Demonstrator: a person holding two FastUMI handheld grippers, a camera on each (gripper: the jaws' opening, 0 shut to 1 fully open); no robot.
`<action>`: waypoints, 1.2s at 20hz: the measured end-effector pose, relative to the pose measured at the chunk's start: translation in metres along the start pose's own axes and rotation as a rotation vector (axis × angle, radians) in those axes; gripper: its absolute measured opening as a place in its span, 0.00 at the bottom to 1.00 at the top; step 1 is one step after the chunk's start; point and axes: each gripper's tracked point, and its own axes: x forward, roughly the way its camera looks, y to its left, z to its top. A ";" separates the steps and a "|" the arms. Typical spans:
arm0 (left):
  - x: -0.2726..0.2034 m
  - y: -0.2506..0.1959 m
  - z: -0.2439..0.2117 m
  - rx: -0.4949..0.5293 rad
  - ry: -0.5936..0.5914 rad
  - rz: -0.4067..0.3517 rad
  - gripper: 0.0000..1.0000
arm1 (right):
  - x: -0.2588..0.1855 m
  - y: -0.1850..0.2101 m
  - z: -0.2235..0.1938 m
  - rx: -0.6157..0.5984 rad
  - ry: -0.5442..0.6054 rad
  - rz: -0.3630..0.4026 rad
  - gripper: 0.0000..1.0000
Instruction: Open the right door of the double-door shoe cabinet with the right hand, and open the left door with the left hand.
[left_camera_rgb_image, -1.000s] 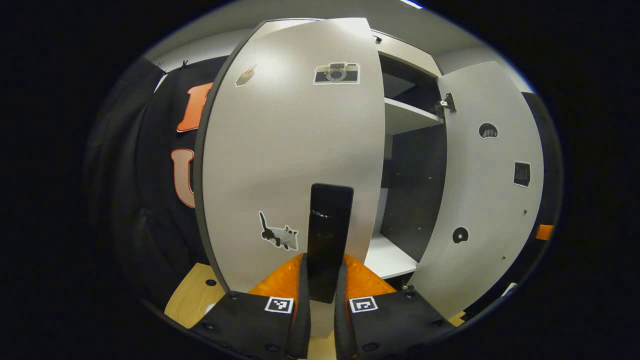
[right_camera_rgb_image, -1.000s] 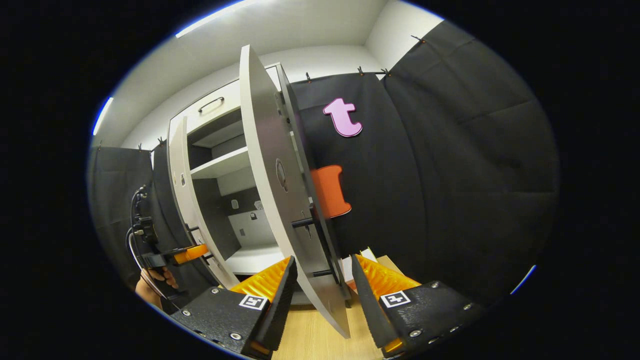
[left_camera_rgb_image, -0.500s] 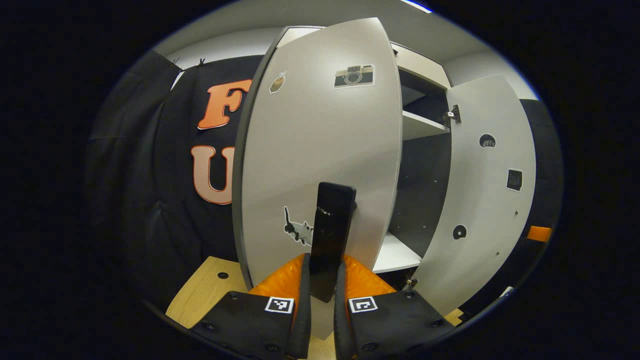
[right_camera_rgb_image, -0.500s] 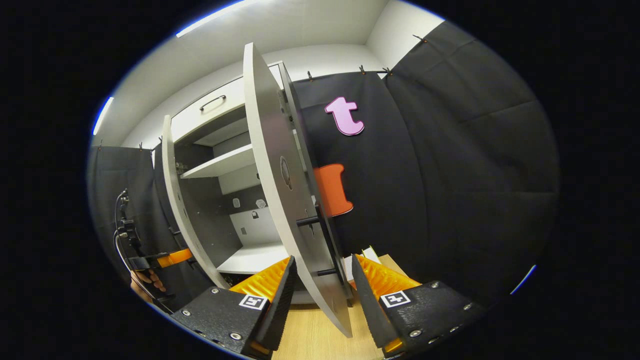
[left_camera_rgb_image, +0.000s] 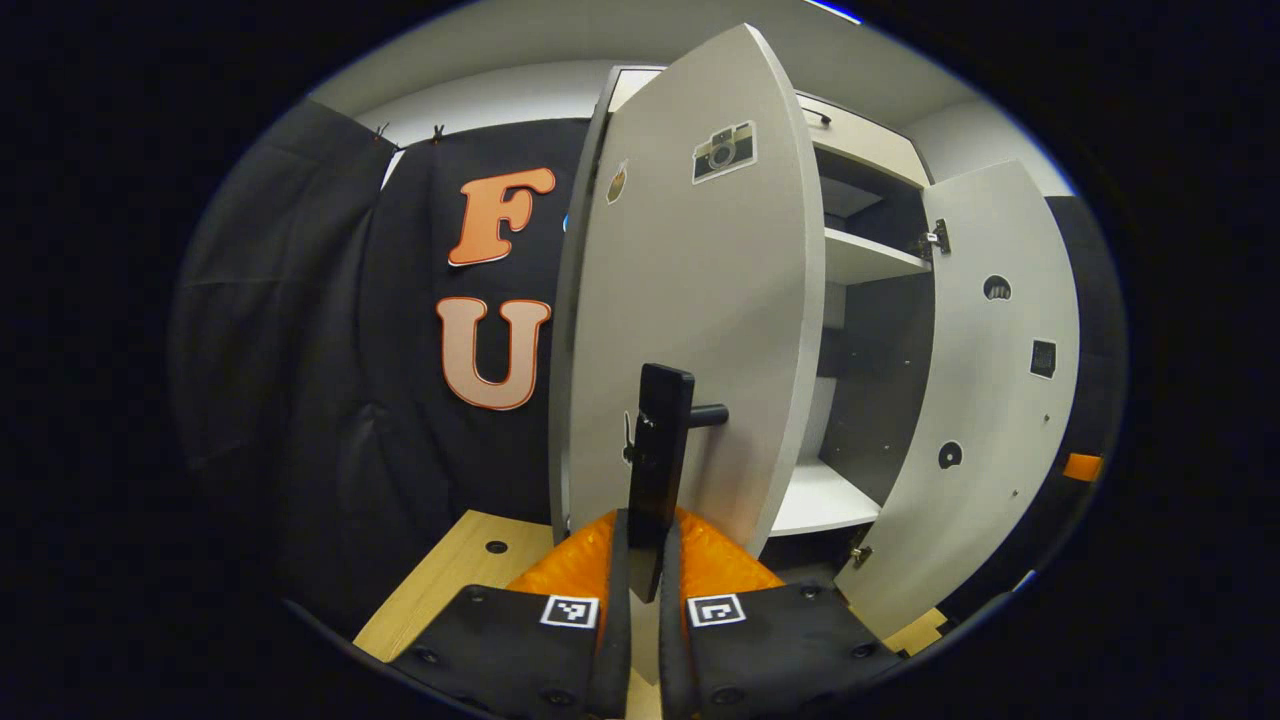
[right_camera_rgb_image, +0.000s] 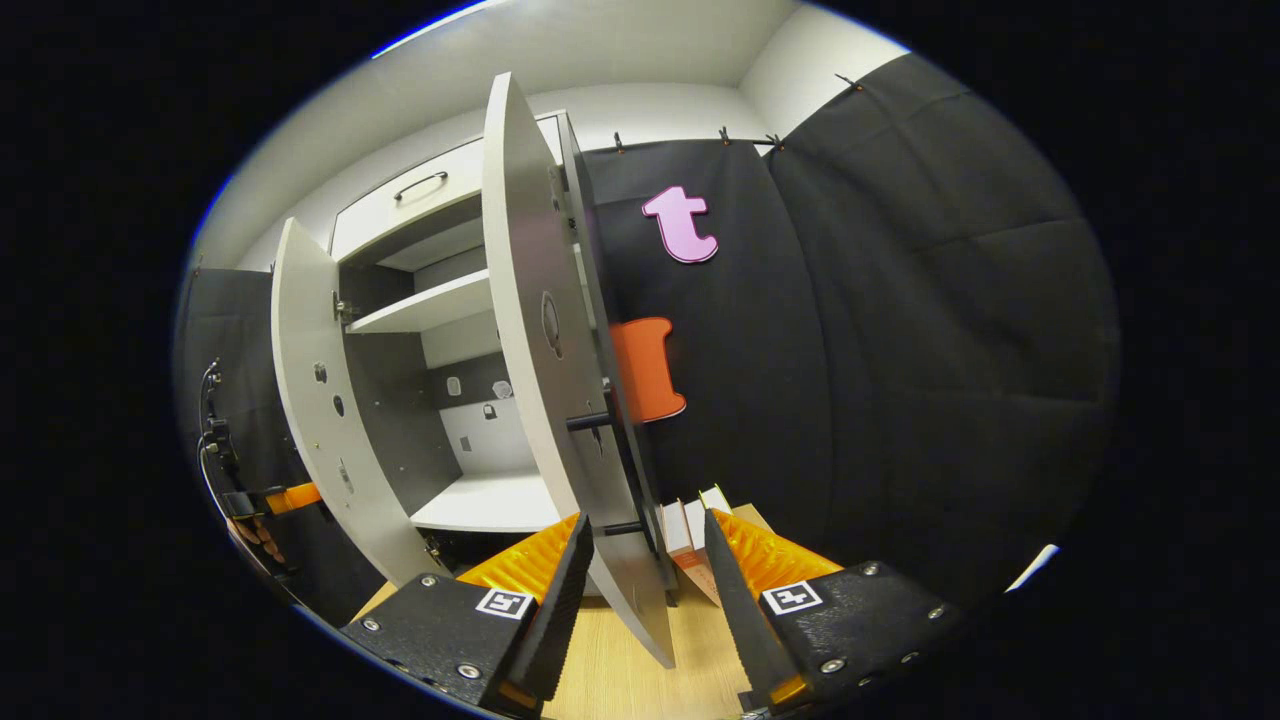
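Both doors stand open: my left hand-held gripper (left_camera_rgb_image: 640, 610) clenches the left door's handle (left_camera_rgb_image: 660, 465); the right hand-held gripper (right_camera_rgb_image: 640, 590) is released, straddling the right door (right_camera_rgb_image: 560, 400), seemingly without contact. Stickers' writing unreadable.

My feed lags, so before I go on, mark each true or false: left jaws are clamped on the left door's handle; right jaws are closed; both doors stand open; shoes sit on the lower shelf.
1. The left gripper is clamped on the left door's handle. True.
2. The right gripper is closed. False: its jaws are apart, either side of the right door edge.
3. Both doors stand open. True.
4. Shoes sit on the lower shelf. False: it looks bare.
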 end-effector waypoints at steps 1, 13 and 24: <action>-0.001 0.000 0.000 0.008 0.000 0.011 0.16 | -0.001 0.002 0.001 -0.004 -0.007 0.002 0.69; -0.009 0.012 -0.005 0.049 0.001 0.121 0.15 | -0.016 0.031 0.009 -0.037 -0.050 0.025 0.69; -0.023 0.022 -0.001 0.064 -0.004 0.237 0.07 | -0.019 0.091 0.042 -0.239 -0.189 0.083 0.69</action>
